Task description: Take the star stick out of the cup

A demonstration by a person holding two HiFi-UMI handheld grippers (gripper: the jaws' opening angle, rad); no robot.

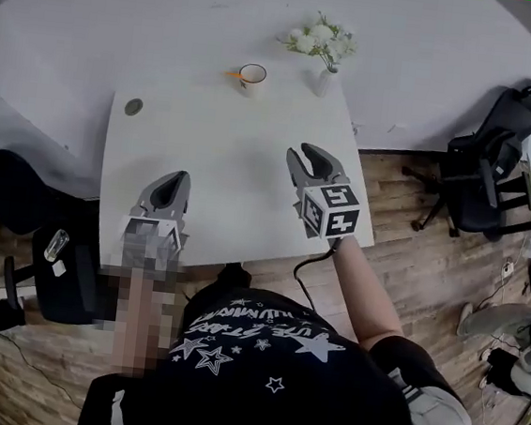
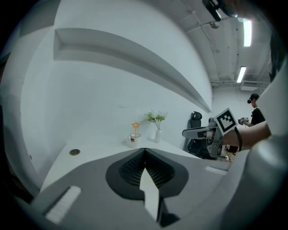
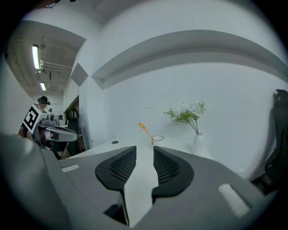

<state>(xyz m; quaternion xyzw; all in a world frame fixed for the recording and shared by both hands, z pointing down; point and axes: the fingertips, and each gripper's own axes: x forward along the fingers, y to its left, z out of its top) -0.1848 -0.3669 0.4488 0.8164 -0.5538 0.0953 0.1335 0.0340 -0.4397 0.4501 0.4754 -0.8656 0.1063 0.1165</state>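
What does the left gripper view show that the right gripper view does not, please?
Only the left gripper view shows the right gripper from the side and the left jaws closed together. Only the right gripper view shows the left gripper from the side and the right jaws apart, empty. Both show the white table, the cup holding the star stick, and the flower vase.

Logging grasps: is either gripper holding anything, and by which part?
Nothing is held: left gripper shut, right gripper open, both empty; star stick in the cup.
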